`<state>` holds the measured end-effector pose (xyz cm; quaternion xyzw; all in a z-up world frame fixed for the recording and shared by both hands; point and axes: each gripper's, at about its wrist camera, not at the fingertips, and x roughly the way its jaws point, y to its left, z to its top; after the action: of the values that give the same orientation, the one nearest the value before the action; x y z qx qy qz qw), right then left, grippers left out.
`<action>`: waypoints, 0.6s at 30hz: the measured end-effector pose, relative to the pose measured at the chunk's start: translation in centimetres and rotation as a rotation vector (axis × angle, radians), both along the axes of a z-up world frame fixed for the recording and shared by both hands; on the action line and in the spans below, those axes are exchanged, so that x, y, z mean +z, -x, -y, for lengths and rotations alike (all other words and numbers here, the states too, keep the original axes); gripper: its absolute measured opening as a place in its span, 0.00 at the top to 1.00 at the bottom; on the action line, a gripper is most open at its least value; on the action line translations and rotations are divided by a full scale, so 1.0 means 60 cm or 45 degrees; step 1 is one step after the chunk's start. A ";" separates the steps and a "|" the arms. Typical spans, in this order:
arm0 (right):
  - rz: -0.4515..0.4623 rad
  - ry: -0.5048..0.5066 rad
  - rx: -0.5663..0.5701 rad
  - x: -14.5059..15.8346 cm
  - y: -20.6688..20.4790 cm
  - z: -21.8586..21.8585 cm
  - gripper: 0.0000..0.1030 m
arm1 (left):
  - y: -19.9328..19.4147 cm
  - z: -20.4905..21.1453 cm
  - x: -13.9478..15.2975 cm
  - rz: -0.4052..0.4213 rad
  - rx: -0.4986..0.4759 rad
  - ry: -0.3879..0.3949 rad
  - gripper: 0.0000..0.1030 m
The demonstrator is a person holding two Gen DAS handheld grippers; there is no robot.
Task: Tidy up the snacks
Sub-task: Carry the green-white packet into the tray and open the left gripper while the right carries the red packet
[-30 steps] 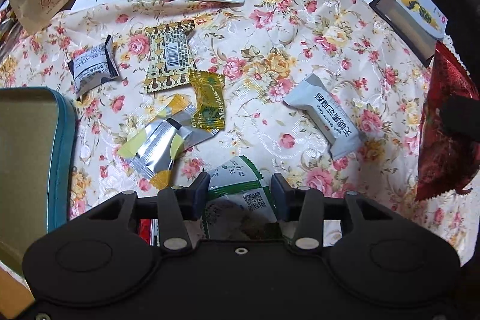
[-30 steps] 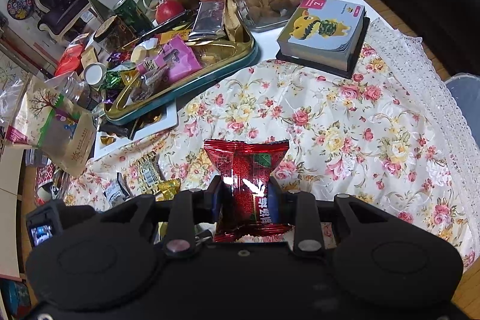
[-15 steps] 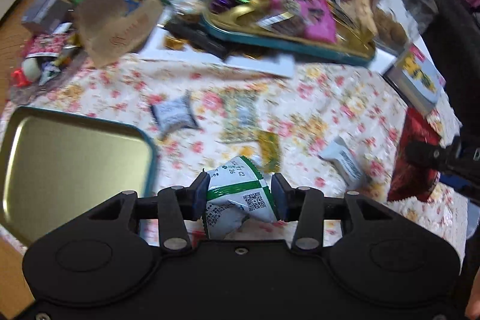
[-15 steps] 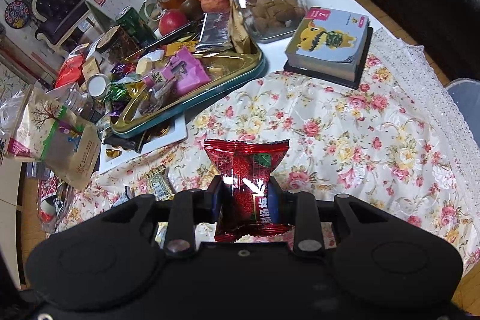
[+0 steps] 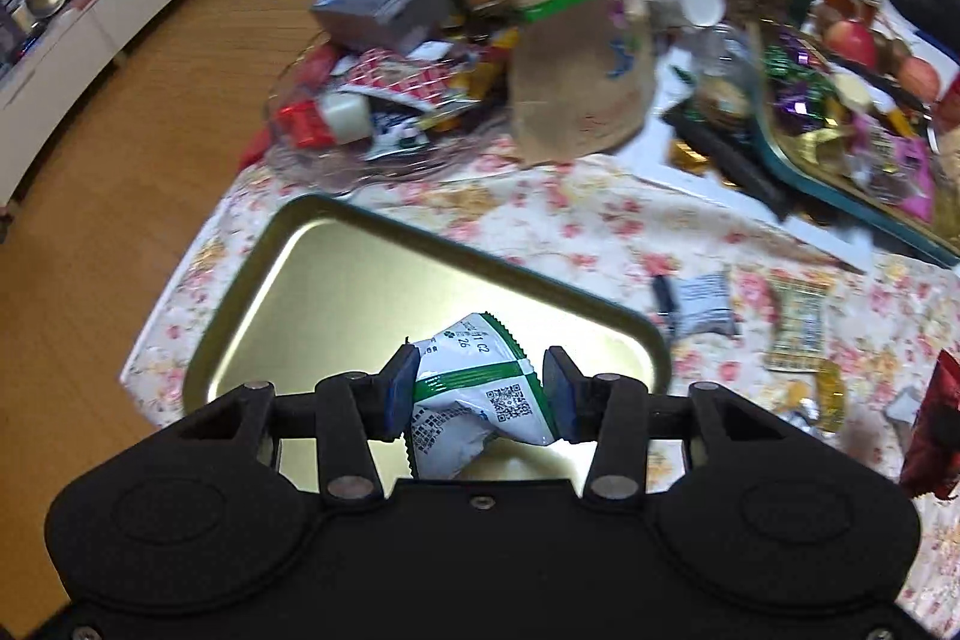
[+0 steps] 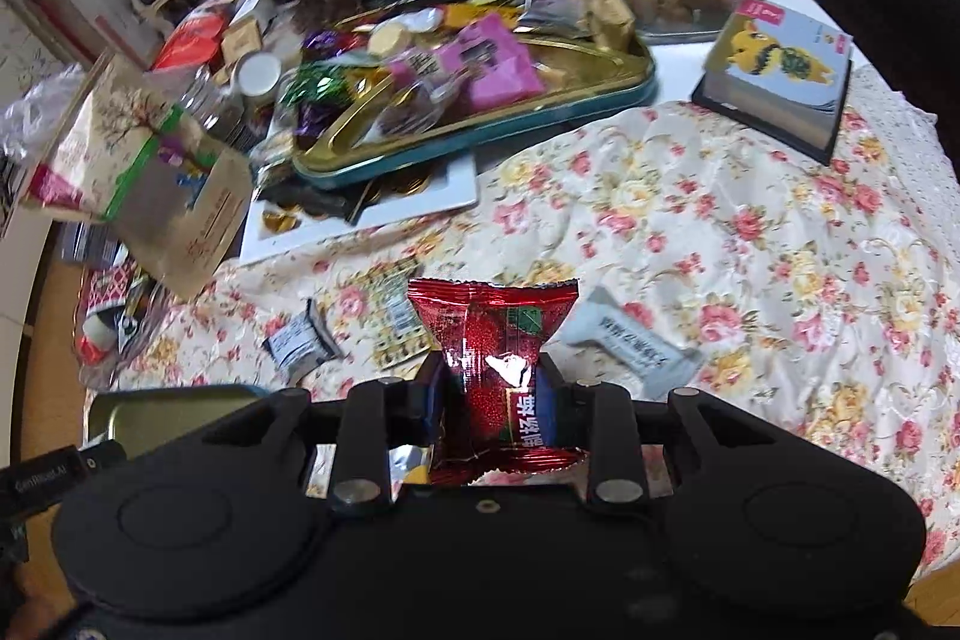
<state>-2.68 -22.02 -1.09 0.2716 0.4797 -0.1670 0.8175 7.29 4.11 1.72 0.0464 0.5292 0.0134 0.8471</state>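
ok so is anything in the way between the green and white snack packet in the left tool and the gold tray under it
Nothing visible. The left tool holds the green and white packet over the gold tray, whose visible floor is bare.

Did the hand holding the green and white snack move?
Yes. The left gripper, shut on the green-and-white packet, swung left from over the flowered cloth to above the empty gold tray.

Empty tin (image 5: 312, 280) lies left of scattered snack packets (image 5: 702, 304).
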 end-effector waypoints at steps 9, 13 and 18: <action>-0.018 0.018 0.126 -0.011 -0.038 -0.085 0.69 | -0.003 -0.082 0.013 0.045 0.097 -0.006 0.48; 0.012 0.008 0.184 -0.005 -0.053 -0.124 0.69 | -0.003 -0.111 0.020 0.068 0.144 0.018 0.49; 0.076 -0.004 0.286 0.004 -0.065 -0.174 0.69 | -0.006 -0.127 0.017 0.039 0.154 0.054 0.49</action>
<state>1.24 -11.56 -0.85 0.2222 0.4827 -0.0653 0.8446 7.62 11.71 2.76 -0.0037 0.5182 0.0539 0.8535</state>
